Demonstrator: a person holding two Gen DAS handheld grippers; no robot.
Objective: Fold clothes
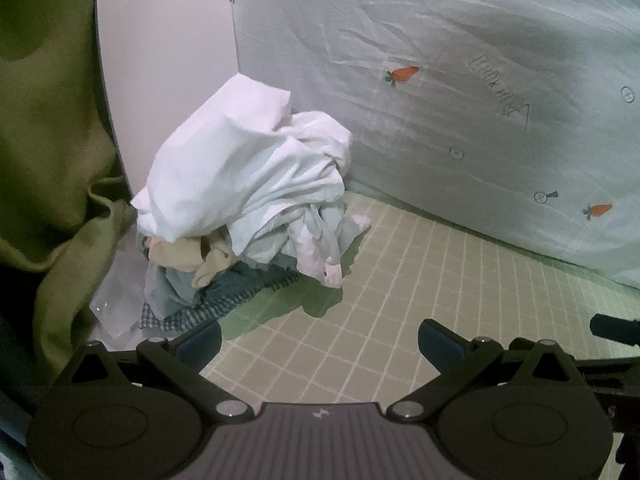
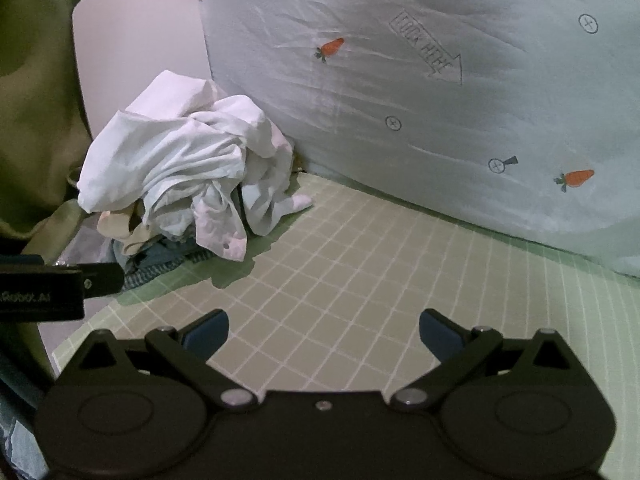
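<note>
A heap of clothes (image 1: pixel 244 200) (white shirts on top, beige and blue checked pieces beneath) sits at the far left of the green grid mat (image 1: pixel 400 300), against a white board (image 1: pixel 164 60) and carrot-print bedding (image 1: pixel 460 80). The left gripper (image 1: pixel 320 344) and right gripper (image 2: pixel 324 332) hover over bare mat, jaws spread wide, holding nothing.

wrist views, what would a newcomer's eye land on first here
The heap of crumpled clothes, mostly white, sits at the far left of the green grid mat, piled against an upright pale board. Behind the mat rises a big pale quilt printed with orange carrots. Both the left gripper and the right gripper hang open and empty above the mat.
</note>
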